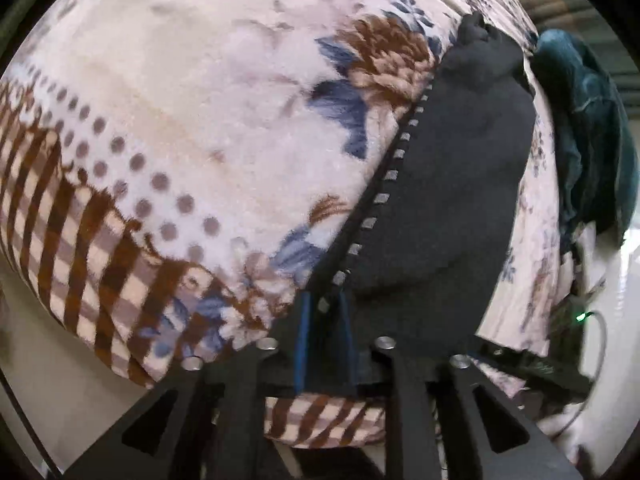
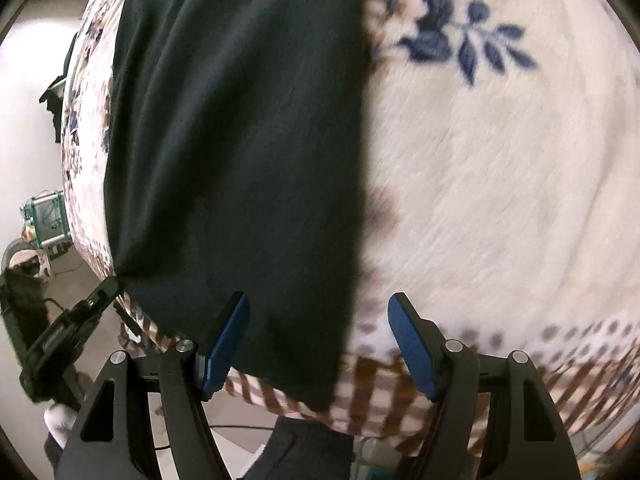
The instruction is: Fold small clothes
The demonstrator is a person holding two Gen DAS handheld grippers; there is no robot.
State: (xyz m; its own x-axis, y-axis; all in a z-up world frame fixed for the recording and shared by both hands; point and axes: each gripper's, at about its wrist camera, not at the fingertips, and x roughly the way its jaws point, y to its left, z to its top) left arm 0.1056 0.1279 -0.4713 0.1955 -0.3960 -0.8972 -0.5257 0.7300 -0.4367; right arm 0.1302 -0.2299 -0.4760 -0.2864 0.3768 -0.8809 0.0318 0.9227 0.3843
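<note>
My left gripper is nipped narrow on the near hem of the black knit garment with the dotted white trim, which lies flat and long on the floral fleece blanket. My right gripper hangs spread and empty over the garment's other near corner, touching nothing. As I judge it, no fold is made yet; that corner needs gripping, and a dark teal bundle of cloth waits beyond.
</note>
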